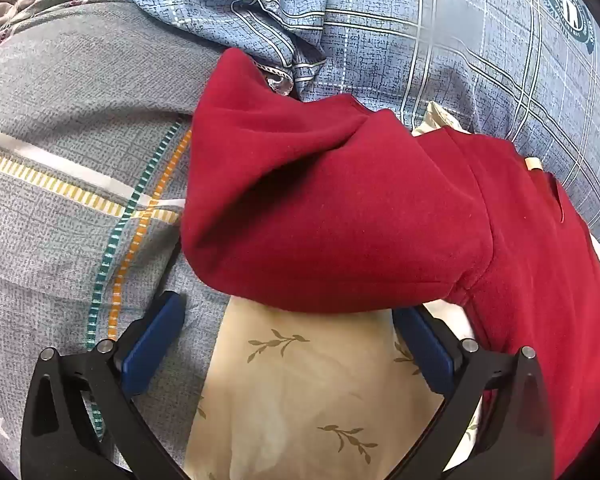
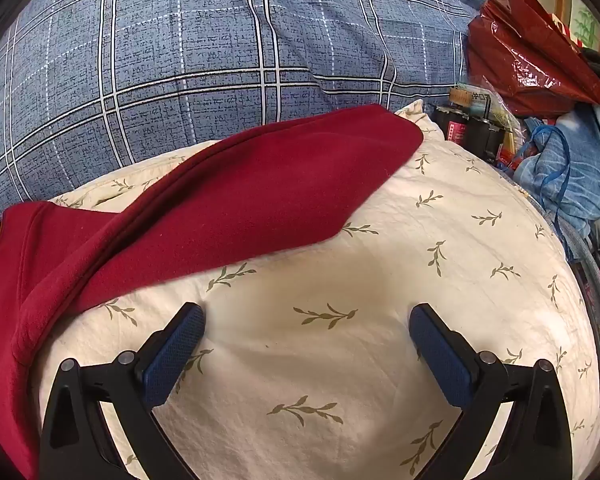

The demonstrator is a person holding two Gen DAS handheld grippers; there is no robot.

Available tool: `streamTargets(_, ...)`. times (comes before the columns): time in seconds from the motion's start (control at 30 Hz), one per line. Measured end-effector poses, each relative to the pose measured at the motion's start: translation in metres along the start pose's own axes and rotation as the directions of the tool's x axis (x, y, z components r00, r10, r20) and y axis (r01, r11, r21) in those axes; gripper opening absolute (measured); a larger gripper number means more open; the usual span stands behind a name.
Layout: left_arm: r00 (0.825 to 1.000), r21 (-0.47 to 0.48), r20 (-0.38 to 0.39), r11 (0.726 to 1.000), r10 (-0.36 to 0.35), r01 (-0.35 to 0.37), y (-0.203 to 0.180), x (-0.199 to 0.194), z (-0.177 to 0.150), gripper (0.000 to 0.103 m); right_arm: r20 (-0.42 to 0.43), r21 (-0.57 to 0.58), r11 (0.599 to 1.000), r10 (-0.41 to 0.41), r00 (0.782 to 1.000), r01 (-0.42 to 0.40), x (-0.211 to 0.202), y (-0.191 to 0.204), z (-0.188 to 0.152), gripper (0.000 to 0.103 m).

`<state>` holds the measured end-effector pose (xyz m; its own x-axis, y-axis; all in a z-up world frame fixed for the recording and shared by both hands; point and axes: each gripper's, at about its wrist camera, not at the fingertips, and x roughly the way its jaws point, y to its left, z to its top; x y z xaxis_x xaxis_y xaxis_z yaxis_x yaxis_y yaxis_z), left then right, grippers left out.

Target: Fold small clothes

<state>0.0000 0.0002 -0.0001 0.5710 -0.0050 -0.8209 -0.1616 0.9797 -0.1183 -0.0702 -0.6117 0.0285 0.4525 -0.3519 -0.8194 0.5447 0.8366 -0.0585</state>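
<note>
Red fleece is seen spread across a cream pillow point(image 2: 380, 272) printed with small olive sprigs: this red garment point(image 1: 340, 216) is draped over the pillow's upper edge. In the left wrist view one sleeve is bunched and folded over on itself, its end lying toward a grey quilt point(image 1: 60, 208) with striped bands; in the right wrist view the other sleeve is laid flat, tapering toward the pillow's far corner. A small pale label is seen at the neckline. Behind the garment a blue checked duvet point(image 2: 180, 60) is heaped.

The left gripper point(image 1: 288, 334) is held just below the bunched sleeve's lower edge, its jaws spread wide and nothing grasped; whether the right-hand pad touches the fabric cannot be told. The right gripper point(image 2: 306, 338) is poised over bare pillow, jaws likewise released and empty, near the sleeve but apart from it.

At the right edge a shiny red plastic bag point(image 2: 532, 56), dark jars and blue cloth are piled.
</note>
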Motion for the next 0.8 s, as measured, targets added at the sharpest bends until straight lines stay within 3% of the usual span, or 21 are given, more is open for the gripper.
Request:
streamTargets(0.53,1.000,0.008,0.000,1.000,0.011,-0.011,-0.002,0.002,0.001,0.103,-0.021,0.002,1.000,0.002,1.000,-0.002,-0.001,-0.004,0.003,0.102)
streamTargets(0.63,1.000,-0.003,-0.002,1.000,0.023,-0.023,0.000,-0.005,0.001,0.103,-0.054,0.009,1.000,0.001,0.999,-0.001,-0.019,-0.003,-0.005,0.102)
streamTargets(0.73,0.998,0.017,0.026,0.998,0.052,-0.053,0.003,-0.018,-0.004,0.103,-0.010,-0.028,0.997,0.075,0.997,-0.075,-0.062,-0.001,-0.023,0.103)
streamTargets(0.8,0.997,0.048,0.041,0.996,0.067,-0.069,0.003,-0.030,-0.004,0.103,-0.028,-0.054,0.990,0.127,0.992,-0.128,-0.085,0.000,-0.032,0.103)
